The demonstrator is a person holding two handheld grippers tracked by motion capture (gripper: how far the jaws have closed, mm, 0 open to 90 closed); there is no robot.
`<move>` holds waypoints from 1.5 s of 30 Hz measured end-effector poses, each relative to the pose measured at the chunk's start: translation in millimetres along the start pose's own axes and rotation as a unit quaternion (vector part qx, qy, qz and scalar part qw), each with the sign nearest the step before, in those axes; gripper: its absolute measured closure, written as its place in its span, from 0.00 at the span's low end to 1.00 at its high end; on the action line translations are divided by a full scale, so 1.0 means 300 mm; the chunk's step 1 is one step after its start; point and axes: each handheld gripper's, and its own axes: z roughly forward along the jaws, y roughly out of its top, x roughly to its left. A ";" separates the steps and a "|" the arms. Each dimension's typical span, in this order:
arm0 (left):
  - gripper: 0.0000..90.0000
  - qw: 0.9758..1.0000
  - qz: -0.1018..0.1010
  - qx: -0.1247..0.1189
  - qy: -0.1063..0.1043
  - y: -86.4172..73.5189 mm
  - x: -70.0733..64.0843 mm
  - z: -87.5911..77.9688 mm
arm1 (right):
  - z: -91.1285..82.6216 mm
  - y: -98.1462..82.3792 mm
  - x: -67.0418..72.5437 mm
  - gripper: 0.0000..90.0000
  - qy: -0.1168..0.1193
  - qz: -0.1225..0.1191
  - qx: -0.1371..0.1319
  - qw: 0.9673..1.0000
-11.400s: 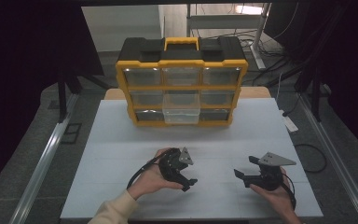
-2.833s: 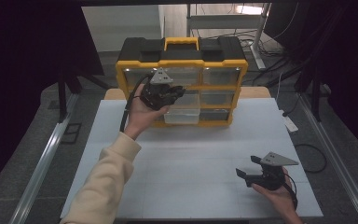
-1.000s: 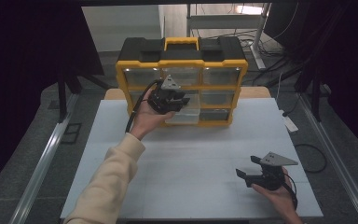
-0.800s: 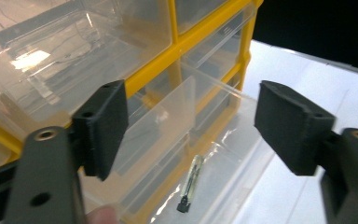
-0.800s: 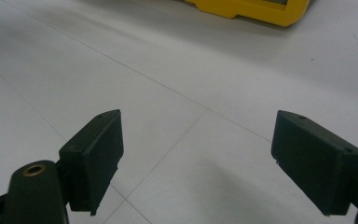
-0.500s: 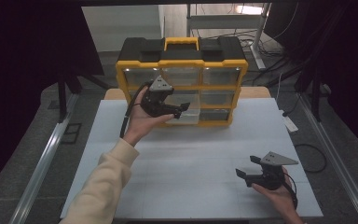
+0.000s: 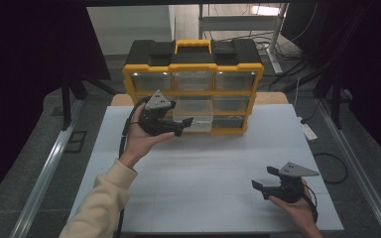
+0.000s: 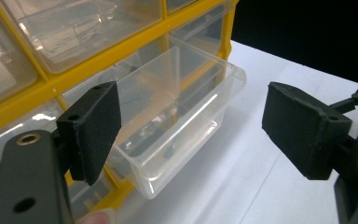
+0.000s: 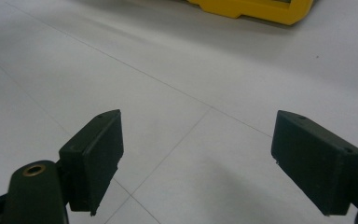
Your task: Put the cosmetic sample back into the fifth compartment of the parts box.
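A yellow and black organizer (image 7: 193, 91) with clear drawers stands at the back of the white table (image 7: 203, 168). One clear drawer (image 7: 198, 122) in its middle column sticks out toward me. My left gripper (image 7: 185, 127) is held up just in front of that drawer, open. In the left gripper view the pulled-out drawer (image 8: 177, 116) lies between and beyond the wide-apart jaws of the left gripper (image 8: 191, 130), which do not touch it. My right gripper (image 7: 259, 188) rests low at the near right, open. In its own view the right gripper (image 9: 196, 158) holds nothing over bare table.
The organizer's other drawers (image 7: 235, 81) look shut. Its yellow base (image 9: 256, 9) shows at the top of the right gripper view. A metal rail (image 7: 49, 173) runs along the table's left side, and cables (image 7: 327, 163) lie on the floor at the right.
My left hand rose from the near table to the organizer's front and has just drifted slightly lower and left by the protruding drawer. The right gripper has stayed still.
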 end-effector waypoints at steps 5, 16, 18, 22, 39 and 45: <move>0.22 1.000 0.004 -0.006 0.007 -0.038 -0.017 -0.037 | -0.002 0.001 0.000 0.19 0.000 -0.001 -0.001 1.000; 0.20 1.000 0.001 0.003 0.016 -0.190 -0.062 -0.106 | -0.001 0.003 0.000 0.19 0.001 -0.003 0.001 1.000; 0.20 1.000 -0.003 0.006 0.022 -0.226 -0.068 -0.121 | -0.005 0.005 0.000 0.19 0.000 -0.004 -0.002 1.000; 0.19 0.999 -0.015 0.022 0.030 -0.328 -0.076 -0.142 | -0.001 0.007 0.003 0.19 0.003 0.000 -0.003 1.000; 0.19 0.992 -0.099 0.060 0.040 -0.639 -0.056 -0.184 | -0.015 0.008 0.007 0.19 -0.008 0.012 -0.011 1.000; 0.19 0.992 -0.100 0.061 0.051 -0.654 -0.036 -0.185 | 0.003 0.013 0.006 0.19 -0.003 0.009 -0.007 1.000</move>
